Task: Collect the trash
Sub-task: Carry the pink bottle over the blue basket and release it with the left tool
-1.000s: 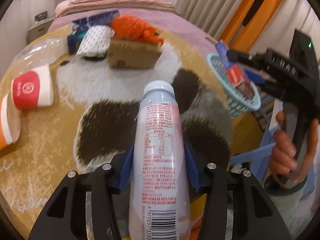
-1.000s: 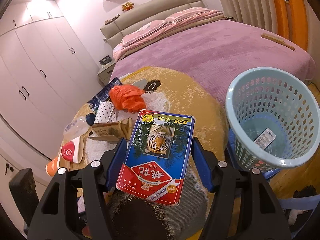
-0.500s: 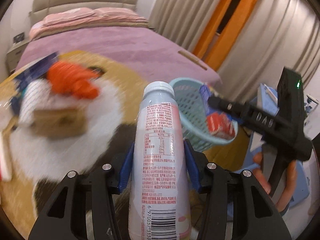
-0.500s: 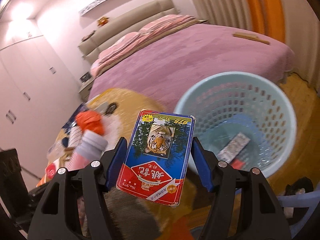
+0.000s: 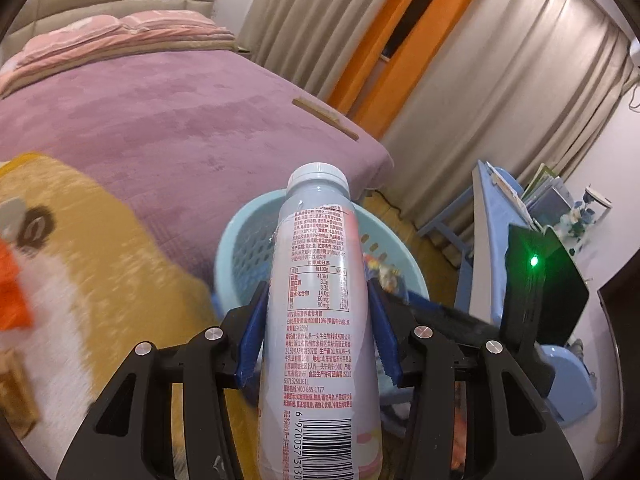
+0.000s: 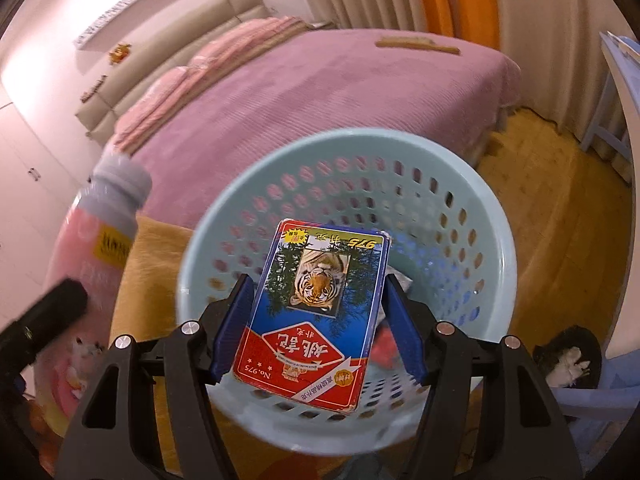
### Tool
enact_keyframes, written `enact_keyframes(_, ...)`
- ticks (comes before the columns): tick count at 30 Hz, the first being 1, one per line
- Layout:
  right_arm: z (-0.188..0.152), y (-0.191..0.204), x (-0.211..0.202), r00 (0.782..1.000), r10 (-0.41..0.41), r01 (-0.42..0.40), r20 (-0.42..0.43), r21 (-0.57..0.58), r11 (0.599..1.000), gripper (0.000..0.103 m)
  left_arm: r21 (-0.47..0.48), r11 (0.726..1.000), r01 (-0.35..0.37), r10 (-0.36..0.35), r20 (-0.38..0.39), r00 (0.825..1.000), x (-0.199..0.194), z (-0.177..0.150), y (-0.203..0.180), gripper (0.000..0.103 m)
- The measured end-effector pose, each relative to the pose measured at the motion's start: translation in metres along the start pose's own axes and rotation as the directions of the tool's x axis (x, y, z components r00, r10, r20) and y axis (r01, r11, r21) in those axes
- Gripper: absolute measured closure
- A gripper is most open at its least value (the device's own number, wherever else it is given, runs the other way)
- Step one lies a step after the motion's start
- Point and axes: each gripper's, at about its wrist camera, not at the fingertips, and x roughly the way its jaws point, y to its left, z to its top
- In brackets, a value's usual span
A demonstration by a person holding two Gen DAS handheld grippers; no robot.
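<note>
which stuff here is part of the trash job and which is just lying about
Job: bottle in left gripper; card box in right gripper; blue basket.
Lying about: bed, rug, curtains, books.

Basket (image 6: pixel 472 216) before bed (image 6: pixel 320 92), rug (image 5: pixel 92 264) at left.

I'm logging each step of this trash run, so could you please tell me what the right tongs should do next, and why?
Probably open the right tongs and let the card box drop. In the right wrist view the box hangs over the mouth of the light blue basket, which already holds some scraps. The left tongs grip a bottle near the rim.
</note>
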Motion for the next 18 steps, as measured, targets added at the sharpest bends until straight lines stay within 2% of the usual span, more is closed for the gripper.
enact_keyframes(4, 0.002, -0.012, 0.025, 0.998, -0.036, 0.037, -0.053, 0.008, 0.999, 0.041, -0.041, 0.999, 0.006, -0.008, -0.049, 0.999, 0.031, 0.0, 0.003, 0.056)
enact_keyframes(12, 0.002, -0.022, 0.036, 0.994, -0.088, 0.088, -0.07, 0.006, 0.996, 0.039, -0.054, 0.999, 0.001, -0.006, -0.086, 0.996, 0.065, 0.006, 0.002, 0.056)
enact_keyframes(13, 0.002, -0.023, 0.035, 0.994, -0.087, 0.088, -0.071, 0.003, 0.996, 0.039, -0.056, 0.998, 0.0, -0.004, -0.086, 0.996, 0.07, 0.009, 0.003, 0.056)
enact_keyframes(15, -0.001, -0.022, 0.03, 0.993, -0.093, 0.093, -0.068, -0.005, 0.996, 0.039, -0.052, 0.999, -0.001, -0.003, -0.081, 0.997, 0.07, 0.009, 0.001, 0.048)
enact_keyframes(18, -0.001, -0.022, 0.024, 0.994, -0.091, 0.091, -0.06, -0.001, 0.996, 0.039, -0.038, 0.999, -0.001, -0.001, -0.067, 0.998, 0.066, 0.007, -0.001, 0.045)
